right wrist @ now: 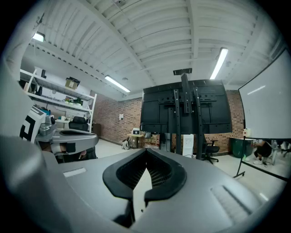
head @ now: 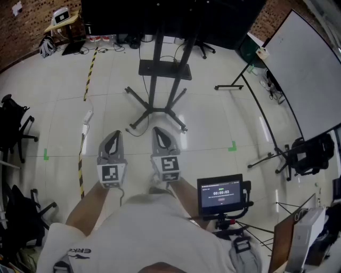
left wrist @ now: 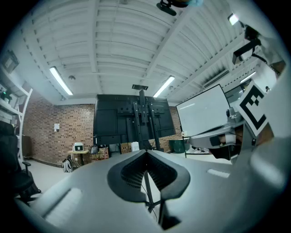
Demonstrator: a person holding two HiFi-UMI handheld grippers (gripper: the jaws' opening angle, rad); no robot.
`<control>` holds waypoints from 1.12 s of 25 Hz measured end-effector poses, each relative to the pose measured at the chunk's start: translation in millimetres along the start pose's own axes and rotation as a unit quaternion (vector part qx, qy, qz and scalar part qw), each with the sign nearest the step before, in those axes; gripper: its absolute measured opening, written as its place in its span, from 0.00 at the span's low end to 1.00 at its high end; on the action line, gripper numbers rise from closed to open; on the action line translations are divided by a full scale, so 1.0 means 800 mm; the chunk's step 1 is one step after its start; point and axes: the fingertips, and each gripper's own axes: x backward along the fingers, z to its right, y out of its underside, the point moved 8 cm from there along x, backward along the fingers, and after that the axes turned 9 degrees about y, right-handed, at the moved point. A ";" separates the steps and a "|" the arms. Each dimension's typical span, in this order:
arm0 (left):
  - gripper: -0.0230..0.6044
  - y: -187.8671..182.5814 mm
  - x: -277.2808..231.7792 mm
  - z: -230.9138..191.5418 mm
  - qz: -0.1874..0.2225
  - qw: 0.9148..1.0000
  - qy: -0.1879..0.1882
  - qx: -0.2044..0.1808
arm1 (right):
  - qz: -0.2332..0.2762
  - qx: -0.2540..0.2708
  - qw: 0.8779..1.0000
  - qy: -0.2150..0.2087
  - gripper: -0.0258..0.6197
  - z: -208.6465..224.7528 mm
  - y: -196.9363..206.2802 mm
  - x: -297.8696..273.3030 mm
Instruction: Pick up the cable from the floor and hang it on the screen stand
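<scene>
The black screen stand (head: 156, 58) rises in the middle of the floor, its legs spread on the tiles and the dark screen (head: 170, 16) at the top. A thin dark cable (head: 135, 131) lies on the floor by the stand's front left leg. My left gripper (head: 113, 138) and right gripper (head: 160, 133) are held side by side at waist height, both aimed at the stand and well short of it. Both are shut with nothing between the jaws. The stand (left wrist: 142, 119) fills the centre beyond my left gripper (left wrist: 146, 154), and the stand (right wrist: 185, 111) also looms ahead of my right gripper (right wrist: 146, 153).
A whiteboard (head: 303, 69) on a wheeled frame stands at the right. A white power strip (head: 86, 118) and yellow-black tape (head: 88, 74) lie at the left, with office chairs (head: 13, 125) beyond. A small monitor (head: 220, 193) on a tripod is close at my right.
</scene>
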 end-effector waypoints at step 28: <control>0.04 0.054 -0.296 -0.151 -0.045 0.999 -0.016 0.015 | -0.053 0.018 0.998 0.014 0.06 0.102 0.001 -0.314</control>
